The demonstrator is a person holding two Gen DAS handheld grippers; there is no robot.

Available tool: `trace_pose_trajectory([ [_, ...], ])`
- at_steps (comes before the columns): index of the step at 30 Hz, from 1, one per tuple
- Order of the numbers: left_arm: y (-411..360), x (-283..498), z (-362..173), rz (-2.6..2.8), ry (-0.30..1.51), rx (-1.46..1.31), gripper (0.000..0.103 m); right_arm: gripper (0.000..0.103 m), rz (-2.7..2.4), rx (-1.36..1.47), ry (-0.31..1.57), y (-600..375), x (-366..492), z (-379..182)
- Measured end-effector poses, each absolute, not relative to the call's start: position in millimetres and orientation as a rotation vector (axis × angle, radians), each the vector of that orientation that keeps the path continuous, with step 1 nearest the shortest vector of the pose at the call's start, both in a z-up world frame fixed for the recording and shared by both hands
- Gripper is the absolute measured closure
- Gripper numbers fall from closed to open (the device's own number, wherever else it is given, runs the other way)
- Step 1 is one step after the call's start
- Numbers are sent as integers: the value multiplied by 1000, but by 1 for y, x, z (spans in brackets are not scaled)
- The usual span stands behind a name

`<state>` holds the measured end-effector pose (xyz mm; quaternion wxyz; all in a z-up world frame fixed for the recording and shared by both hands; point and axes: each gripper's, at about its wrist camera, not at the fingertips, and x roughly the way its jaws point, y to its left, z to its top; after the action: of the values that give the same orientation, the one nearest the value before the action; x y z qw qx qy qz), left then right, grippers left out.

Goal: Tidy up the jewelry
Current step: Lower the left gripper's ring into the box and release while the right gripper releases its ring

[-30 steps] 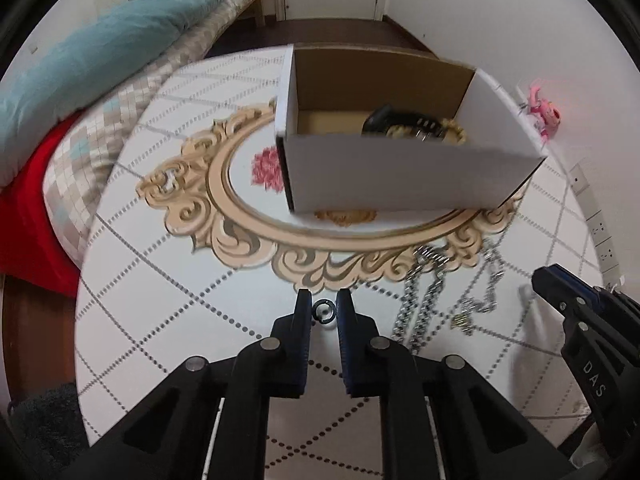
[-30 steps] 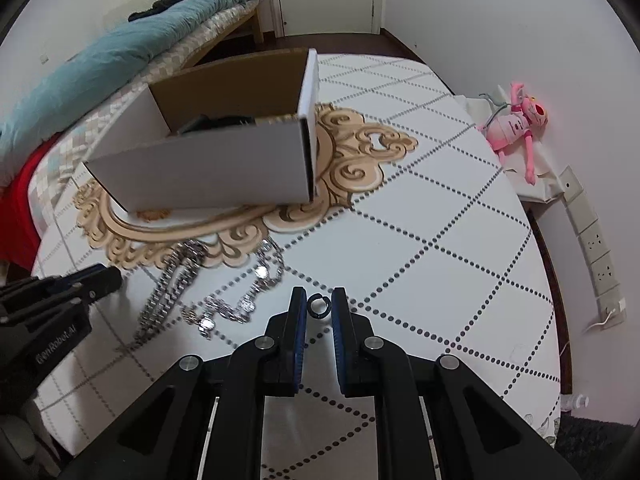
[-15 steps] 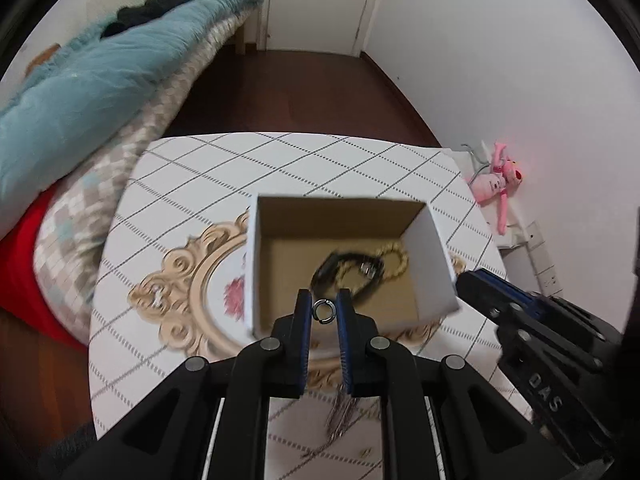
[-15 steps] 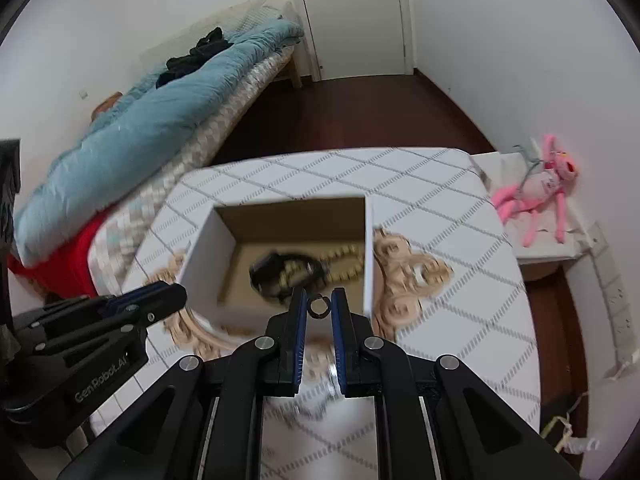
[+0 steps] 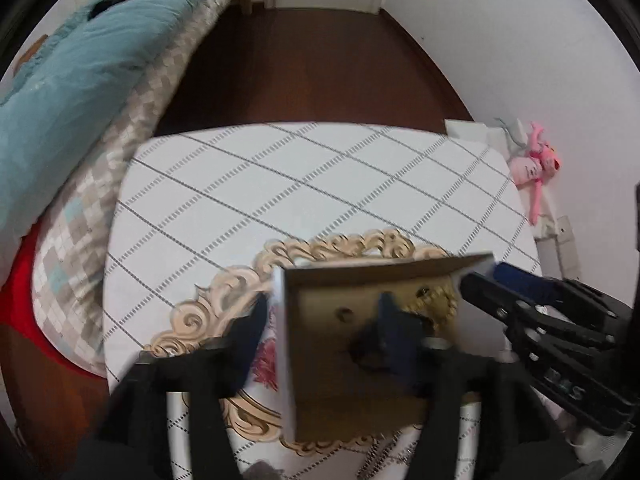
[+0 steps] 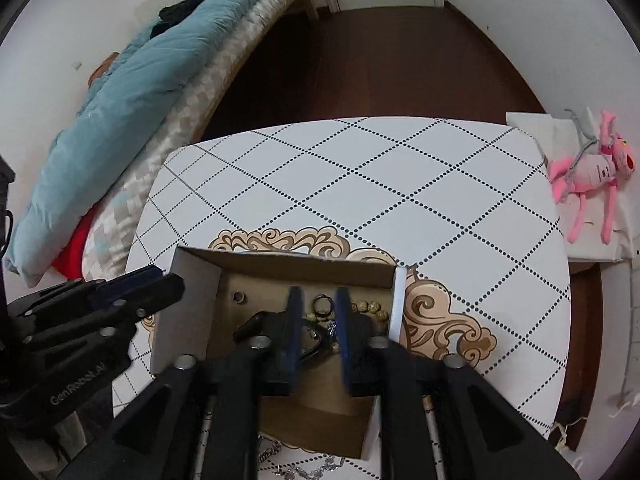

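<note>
The open cardboard box (image 6: 192, 304) stands on the patterned table. In the right wrist view my right gripper (image 6: 318, 304) hangs over the box, its jaws slightly apart, with a small silver ring (image 6: 321, 303) between the fingertips; whether it is gripped I cannot tell. A bead bracelet (image 6: 370, 307) and a black item lie in the box. In the blurred left wrist view my left gripper (image 5: 324, 310) is wide open over the box (image 5: 360, 280), and a small ring (image 5: 345, 313) lies on the box floor (image 5: 352, 396). Each gripper shows in the other's view.
Silver chains (image 6: 304, 468) lie on the table in front of the box. A bed with a teal blanket (image 6: 132, 80) borders the table on the left. A pink plush toy (image 6: 588, 168) lies on a white stand at the right. Dark floor beyond.
Both grippers have moved forward and down over the box. The left gripper has opened wide and its ring has dropped into the box. The right jaws have parted a little.
</note>
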<state>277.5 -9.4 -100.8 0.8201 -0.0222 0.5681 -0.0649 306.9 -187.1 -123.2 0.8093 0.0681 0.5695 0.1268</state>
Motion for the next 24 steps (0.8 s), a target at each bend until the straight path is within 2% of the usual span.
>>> trace_pose_trajectory([
  [1, -7, 277, -99, -124, 1200, -45, 34, 52, 266, 150, 1209, -189, 307, -121],
  [4, 0, 277, -96, -93, 1188, -41, 29, 52, 246, 146, 1183, -193, 307, -114],
  [7, 6, 270, -91, -58, 1142, -22, 14, 52, 197, 107, 1163, -196, 302, -108],
  [9, 8, 265, -92, -43, 1124, -16, 0, 50, 134, 51, 1152, -196, 297, -106],
  [11, 12, 259, -94, -23, 1103, -14, 0, 34, 86, -3, 1146, -196, 290, -106],
  [12, 12, 255, -97, -17, 1095, -5, 0, 15, 53, -38, 1147, -195, 286, -108],
  [13, 13, 252, -99, -8, 1093, 3, 0, 2, 37, -61, 1146, -196, 282, -109],
  [19, 12, 235, -111, 0, 1109, 12, 0, 0, 7, -106, 1150, -193, 260, -116],
  [24, 11, 222, -98, -5, 1085, 5, 0, 0, 9, -96, 1112, -189, 245, -102],
])
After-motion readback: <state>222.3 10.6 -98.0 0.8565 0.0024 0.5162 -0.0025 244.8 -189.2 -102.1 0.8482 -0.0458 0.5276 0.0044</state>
